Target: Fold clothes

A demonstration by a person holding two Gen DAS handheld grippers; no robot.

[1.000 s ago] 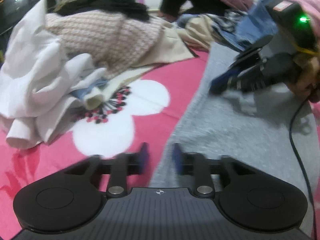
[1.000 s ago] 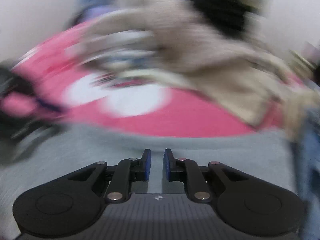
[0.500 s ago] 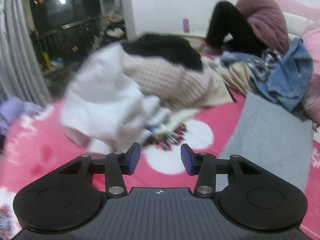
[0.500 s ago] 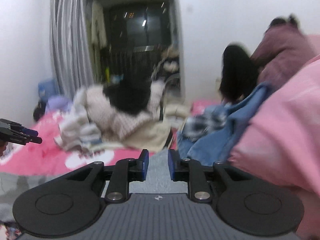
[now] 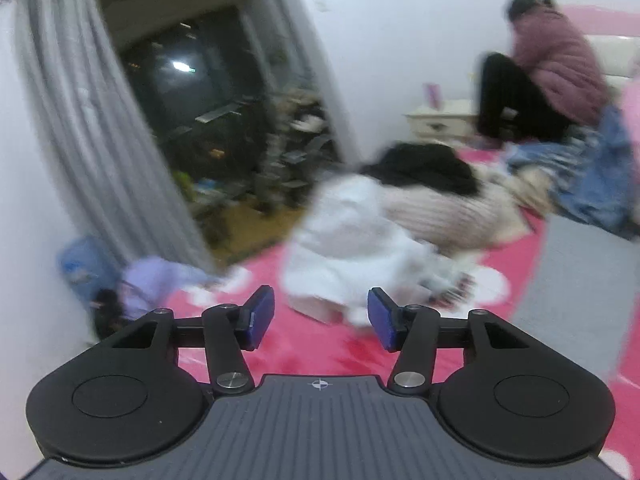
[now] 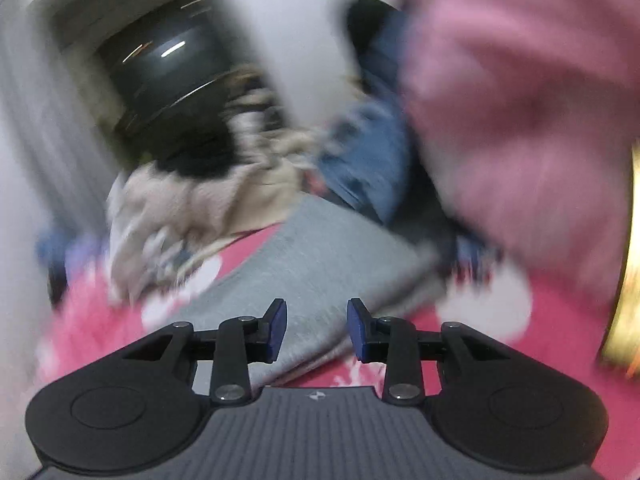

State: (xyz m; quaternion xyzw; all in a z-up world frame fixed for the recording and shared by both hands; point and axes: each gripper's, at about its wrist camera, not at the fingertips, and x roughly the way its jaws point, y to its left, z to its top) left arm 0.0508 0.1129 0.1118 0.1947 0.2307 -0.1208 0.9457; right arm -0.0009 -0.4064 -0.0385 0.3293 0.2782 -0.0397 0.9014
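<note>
The grey garment (image 6: 320, 248) lies flat on the pink bedspread (image 5: 320, 348), its long side running away from the camera toward the jeans (image 6: 360, 160); its near edge shows between the right gripper (image 6: 316, 330) fingers, whether touching them is unclear. That gripper's jaws are opening, unclenched. The left gripper (image 5: 316, 318) is opening too, holding nothing, above the bedspread near a white garment (image 5: 344, 240). A seated person (image 5: 548, 76) is beyond.

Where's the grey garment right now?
In the right wrist view the grey garment lies flat on the pink bedspread, just ahead of the right gripper, between the clothes pile and the jeans.
</note>
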